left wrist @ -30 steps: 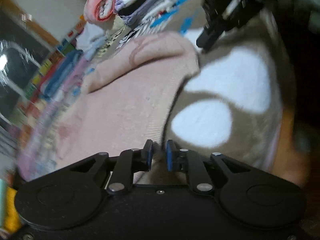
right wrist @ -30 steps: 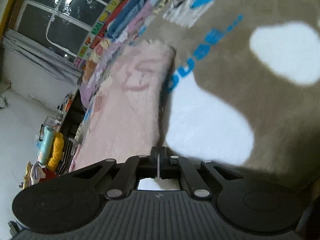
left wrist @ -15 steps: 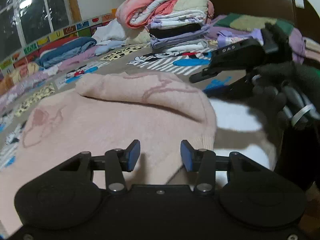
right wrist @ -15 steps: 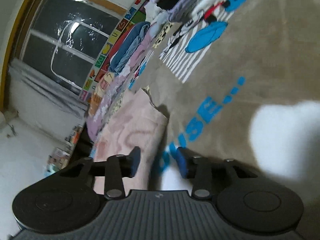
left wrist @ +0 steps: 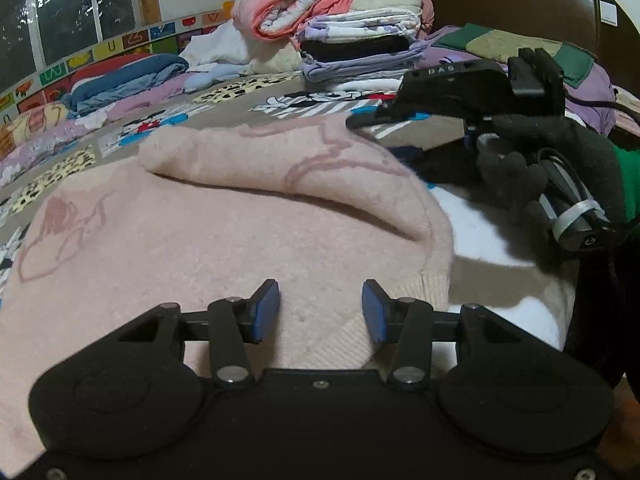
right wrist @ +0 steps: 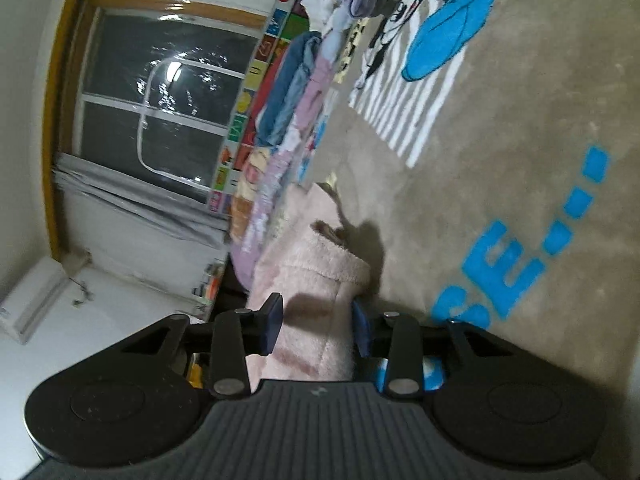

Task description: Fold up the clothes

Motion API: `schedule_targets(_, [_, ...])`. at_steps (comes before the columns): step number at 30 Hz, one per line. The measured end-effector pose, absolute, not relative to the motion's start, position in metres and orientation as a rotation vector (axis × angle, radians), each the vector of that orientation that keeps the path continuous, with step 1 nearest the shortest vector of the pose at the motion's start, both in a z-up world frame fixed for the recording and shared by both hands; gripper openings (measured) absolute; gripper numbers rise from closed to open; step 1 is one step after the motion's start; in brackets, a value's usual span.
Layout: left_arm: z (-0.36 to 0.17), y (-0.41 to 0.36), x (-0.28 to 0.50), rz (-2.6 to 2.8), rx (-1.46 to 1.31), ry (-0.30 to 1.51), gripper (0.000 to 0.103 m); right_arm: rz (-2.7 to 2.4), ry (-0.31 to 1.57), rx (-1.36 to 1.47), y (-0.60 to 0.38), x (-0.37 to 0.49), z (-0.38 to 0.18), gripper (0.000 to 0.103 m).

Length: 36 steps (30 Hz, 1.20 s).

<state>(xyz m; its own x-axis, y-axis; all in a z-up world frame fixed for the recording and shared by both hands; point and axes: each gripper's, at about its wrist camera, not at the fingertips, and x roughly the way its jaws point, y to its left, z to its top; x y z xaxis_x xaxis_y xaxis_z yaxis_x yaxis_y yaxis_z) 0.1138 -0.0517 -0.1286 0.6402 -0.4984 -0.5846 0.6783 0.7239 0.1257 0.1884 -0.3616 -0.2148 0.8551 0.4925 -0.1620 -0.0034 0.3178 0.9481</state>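
A pink sweater [left wrist: 200, 248] lies spread on the bed, with one part folded over it as a thick roll [left wrist: 280, 160]. My left gripper [left wrist: 320, 306] hovers over the ribbed hem near the front. Its jaws are opening and nothing is pinched between the blue pads. My right gripper [right wrist: 316, 322] is turned on its side and straddles the edge of the folded pink cloth [right wrist: 316, 272]. Its jaws are closing with the cloth between them, and the pads do not visibly squeeze it. In the left wrist view the right gripper [left wrist: 376, 136] reaches the roll's far end, held by a black-gloved hand [left wrist: 540, 152].
A brown cartoon-print bedcover [right wrist: 500, 120] lies under the sweater. A stack of folded clothes [left wrist: 352, 32] stands at the back. A blue garment [left wrist: 128, 76] lies along the far left edge by a dark window [right wrist: 160, 100]. A dark headboard [left wrist: 500, 0] is at the back right.
Both grippers have opened from nearly shut. The left wrist view has rolled to level over the hem. The right gripper has moved down to the sweater's folded edge, which now sits between its jaws.
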Motion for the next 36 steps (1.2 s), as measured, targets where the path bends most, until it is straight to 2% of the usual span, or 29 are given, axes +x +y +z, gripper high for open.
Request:
schedule_targets(7, [-0.132,-0.047,0.12,-0.684,0.297,0.58,0.05,0.365,0.413,1.14,-0.362,0.196,-0.206,0.04])
schedule_targets(8, [-0.133,-0.047,0.12,-0.681,0.293,0.581,0.051,0.371,0.4,1.127,-0.361,0.196,-0.203,0.037])
schedule_targets(10, [-0.135,-0.048,0.12,-0.676,0.285,0.581,0.051,0.386,0.367,1.081,-0.361,0.194,-0.196,0.016])
schedule_targets(11, [-0.135,-0.048,0.12,-0.674,0.281,0.581,0.052,0.389,0.355,1.05,-0.36,0.192,-0.191,0.015])
schedule_targets(18, [-0.137,-0.048,0.121,-0.653,0.249,0.583,0.054,0.32,0.284,0.951,-0.375,0.165,-0.171,0.012])
schedule_targets(28, [-0.137,-0.051,0.122,-0.639,0.24,0.583,0.055,0.125,0.304,0.976,-0.406,0.11,-0.198,0.012])
schedule_targets(36, [-0.137,-0.049,0.123,-0.64,0.231,0.592,0.055,0.073,0.366,0.99,-0.406,0.103,-0.214,0.012])
